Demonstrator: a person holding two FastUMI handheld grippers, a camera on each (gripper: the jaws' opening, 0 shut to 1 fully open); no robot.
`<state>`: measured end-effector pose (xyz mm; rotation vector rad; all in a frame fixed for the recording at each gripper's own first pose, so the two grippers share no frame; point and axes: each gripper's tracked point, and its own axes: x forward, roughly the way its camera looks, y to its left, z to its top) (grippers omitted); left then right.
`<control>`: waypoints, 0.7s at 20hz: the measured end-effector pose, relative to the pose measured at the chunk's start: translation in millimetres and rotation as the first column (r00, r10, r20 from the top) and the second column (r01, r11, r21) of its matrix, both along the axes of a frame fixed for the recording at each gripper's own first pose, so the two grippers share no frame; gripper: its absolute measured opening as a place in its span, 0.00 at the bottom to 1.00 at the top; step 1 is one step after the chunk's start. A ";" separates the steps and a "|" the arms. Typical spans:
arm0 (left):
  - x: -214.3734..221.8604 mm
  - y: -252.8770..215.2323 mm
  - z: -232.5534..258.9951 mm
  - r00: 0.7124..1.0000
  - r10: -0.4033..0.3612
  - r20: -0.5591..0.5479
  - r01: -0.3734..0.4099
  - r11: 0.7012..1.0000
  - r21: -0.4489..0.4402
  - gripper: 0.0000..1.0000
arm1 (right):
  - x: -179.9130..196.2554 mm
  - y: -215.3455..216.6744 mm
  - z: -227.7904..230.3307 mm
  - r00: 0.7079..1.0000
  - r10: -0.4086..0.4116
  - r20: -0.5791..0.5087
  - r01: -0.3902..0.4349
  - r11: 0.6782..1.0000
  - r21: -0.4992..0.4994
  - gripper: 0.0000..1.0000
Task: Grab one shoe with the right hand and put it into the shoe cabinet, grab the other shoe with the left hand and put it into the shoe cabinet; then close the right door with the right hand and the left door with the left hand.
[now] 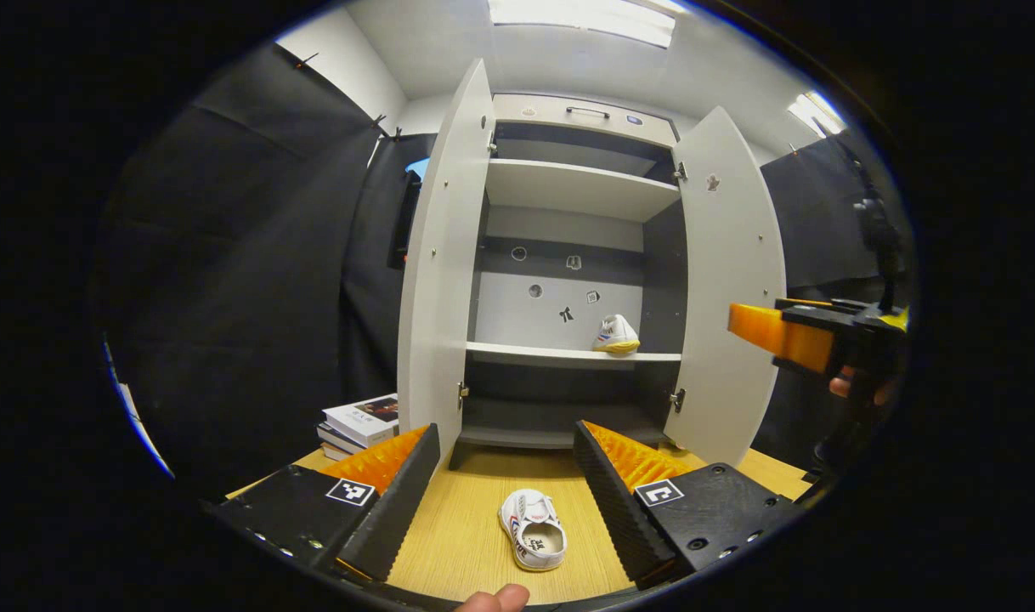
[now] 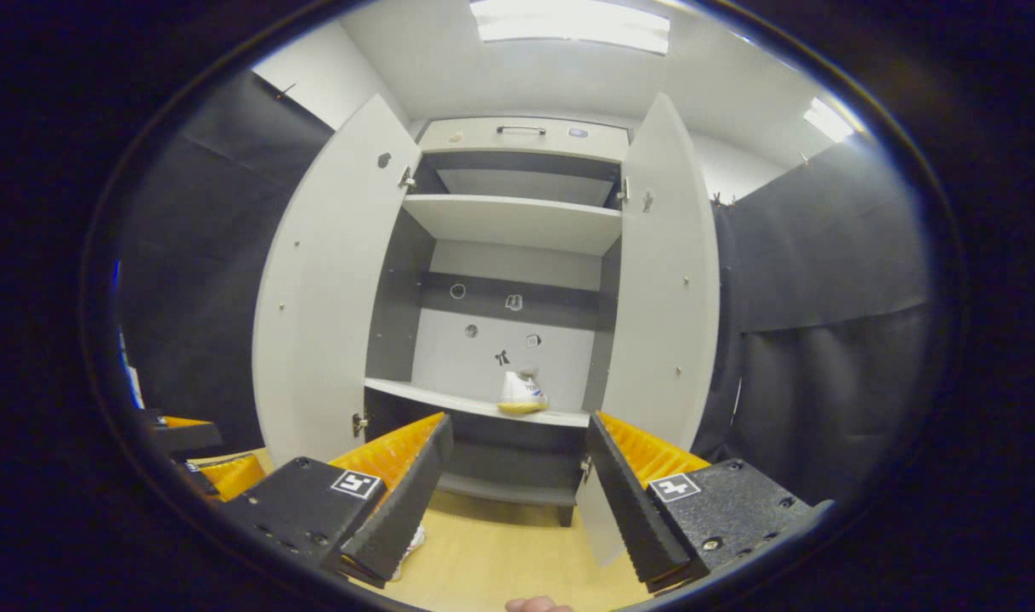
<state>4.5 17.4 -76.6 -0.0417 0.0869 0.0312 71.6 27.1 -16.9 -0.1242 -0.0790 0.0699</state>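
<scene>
Left gripper view: books (image 1: 360,422) beside open shoe cabinet (image 1: 568,280).

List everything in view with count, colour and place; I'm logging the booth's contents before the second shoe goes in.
shoe on shelf: 1, white, cabinet's middle shelf, right side
shoe on table: 1, white, ahead of the left gripper, between its fingers in the left gripper view
shoe cabinet: 1, light grey, behind the table
cabinet doors: 2, light grey, both open
books: a small stack, left of the cabinet
table: 1, light wood
left gripper: 1, open
right gripper: 1, open, empty
</scene>
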 end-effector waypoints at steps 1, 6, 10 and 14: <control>0.1 -6.4 -6.7 1.000 -0.015 -0.015 0.015 1.000 0.005 0.95 | -14.1 -5.9 -6.9 1.000 -0.008 0.001 0.008 1.000 -0.011 0.99; 3.1 -54.0 -53.0 0.986 -0.113 -0.123 0.113 0.994 -0.004 0.95 | -55.2 -34.8 -35.0 0.997 -0.078 -0.010 0.077 0.992 -0.097 0.99; 13.5 -84.4 -93.9 0.963 -0.181 -0.201 0.174 0.983 -0.057 0.95 | -62.9 -59.4 -53.5 0.991 -0.113 -0.073 0.109 0.992 -0.059 1.00; 30.4 -72.6 -151.9 0.931 -0.140 -0.336 0.127 0.990 -0.062 0.96 | -68.7 -77.7 -60.0 0.981 -0.158 -0.114 0.155 0.987 -0.035 0.99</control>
